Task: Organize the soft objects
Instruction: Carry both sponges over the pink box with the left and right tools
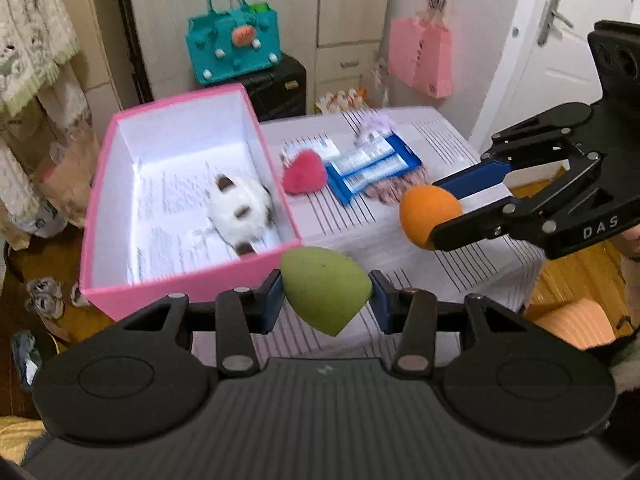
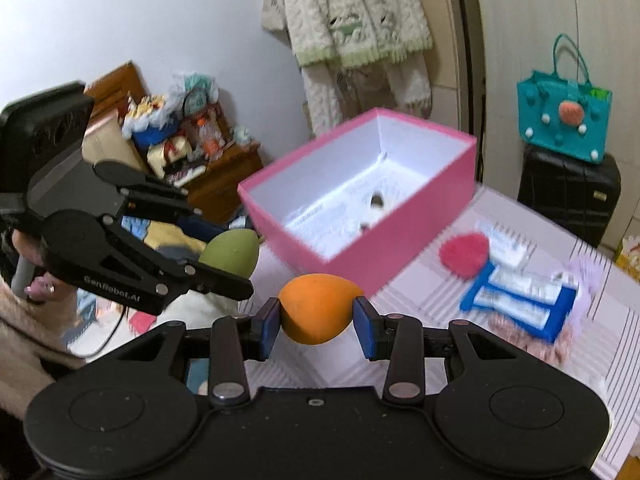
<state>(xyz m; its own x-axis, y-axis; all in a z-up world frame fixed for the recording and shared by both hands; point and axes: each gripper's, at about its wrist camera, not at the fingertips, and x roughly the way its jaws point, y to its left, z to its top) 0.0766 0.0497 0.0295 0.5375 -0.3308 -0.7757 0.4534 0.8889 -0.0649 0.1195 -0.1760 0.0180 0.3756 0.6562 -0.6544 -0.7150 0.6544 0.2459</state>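
Observation:
In the left wrist view my left gripper (image 1: 326,300) is shut on a green egg-shaped sponge (image 1: 320,284), held just above the near wall of the pink box (image 1: 188,284). Over the striped table to the right, my right gripper (image 1: 436,210) is shut on an orange egg-shaped sponge (image 1: 424,208). A white plush with brown patches (image 1: 240,212) lies inside the box. In the right wrist view the orange sponge (image 2: 316,308) sits between the blue pads of the right gripper (image 2: 316,316), the left gripper (image 2: 230,258) holds the green sponge (image 2: 232,252) at the left, and the box (image 2: 360,256) stands beyond.
On the table right of the box lie a pink fluffy heart (image 1: 304,172), blue-and-white packs (image 1: 372,168), and purple (image 1: 374,126) and pinkish fluffy pieces. A teal bag (image 1: 232,44) sits on a black suitcase (image 2: 568,196) behind. A person's hand (image 2: 38,280) grips the left tool.

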